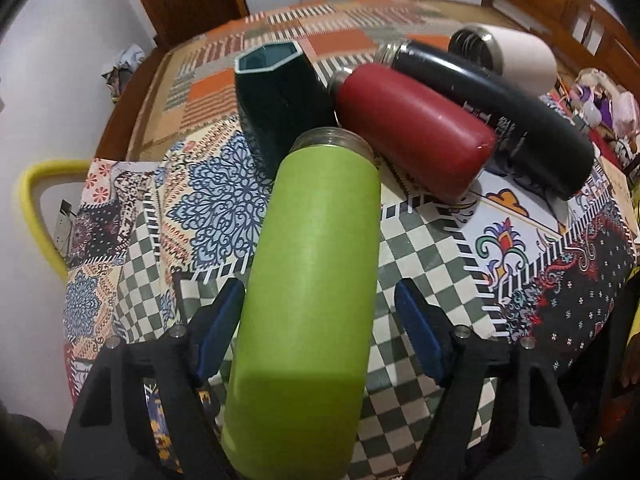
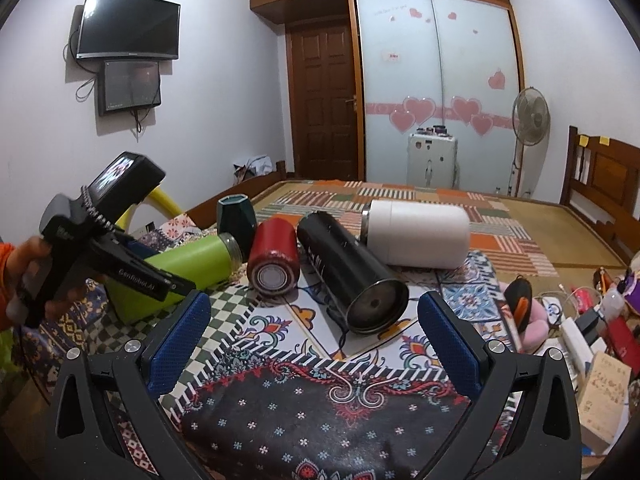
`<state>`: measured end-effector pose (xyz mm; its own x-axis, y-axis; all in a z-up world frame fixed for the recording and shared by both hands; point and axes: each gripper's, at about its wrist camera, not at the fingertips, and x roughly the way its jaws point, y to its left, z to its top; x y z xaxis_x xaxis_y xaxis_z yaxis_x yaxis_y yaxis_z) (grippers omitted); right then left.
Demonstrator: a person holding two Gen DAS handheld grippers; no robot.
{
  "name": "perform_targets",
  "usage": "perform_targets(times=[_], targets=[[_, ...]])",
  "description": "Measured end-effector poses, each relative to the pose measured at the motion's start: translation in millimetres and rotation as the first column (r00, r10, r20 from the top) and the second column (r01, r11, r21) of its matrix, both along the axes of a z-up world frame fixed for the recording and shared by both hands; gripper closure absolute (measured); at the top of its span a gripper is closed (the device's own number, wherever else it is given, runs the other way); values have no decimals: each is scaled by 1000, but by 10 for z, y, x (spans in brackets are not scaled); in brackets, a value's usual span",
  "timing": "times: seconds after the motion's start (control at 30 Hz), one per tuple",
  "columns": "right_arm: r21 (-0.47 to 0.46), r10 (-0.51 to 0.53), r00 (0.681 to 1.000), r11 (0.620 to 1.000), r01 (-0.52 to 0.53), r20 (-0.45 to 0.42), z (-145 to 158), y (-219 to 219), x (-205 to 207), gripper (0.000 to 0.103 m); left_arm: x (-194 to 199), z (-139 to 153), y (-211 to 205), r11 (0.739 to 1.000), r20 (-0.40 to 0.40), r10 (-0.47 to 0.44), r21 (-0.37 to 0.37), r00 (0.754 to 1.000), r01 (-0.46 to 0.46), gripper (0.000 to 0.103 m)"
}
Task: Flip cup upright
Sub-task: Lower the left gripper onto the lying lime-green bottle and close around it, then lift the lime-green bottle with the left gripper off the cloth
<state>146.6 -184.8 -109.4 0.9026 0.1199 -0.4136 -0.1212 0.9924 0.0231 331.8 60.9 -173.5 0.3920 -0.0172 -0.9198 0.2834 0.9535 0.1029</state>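
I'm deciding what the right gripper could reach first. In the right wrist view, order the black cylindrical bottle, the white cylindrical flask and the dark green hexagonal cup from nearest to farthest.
From the right gripper:
1. Black cylindrical bottle, lying just ahead, centre.
2. White cylindrical flask, lying behind it, to the right.
3. Dark green hexagonal cup, upright, back left.

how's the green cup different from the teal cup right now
The green cup is round and lime, while the teal cup is faceted, with a six-sided rim, and dark. The green cup is tilted between the left gripper's open fingers, while the teal cup stands upright, mouth up, with no gripper around it. The green cup looks longer. Both sit over the patterned cloth.
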Motion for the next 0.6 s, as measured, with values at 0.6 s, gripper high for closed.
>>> perform_targets(times=[0.6], targets=[[47, -8, 999, 999, 10, -43, -248, -101, 227, 0, 127, -42, 95, 996, -106, 64, -63, 992, -71, 37]])
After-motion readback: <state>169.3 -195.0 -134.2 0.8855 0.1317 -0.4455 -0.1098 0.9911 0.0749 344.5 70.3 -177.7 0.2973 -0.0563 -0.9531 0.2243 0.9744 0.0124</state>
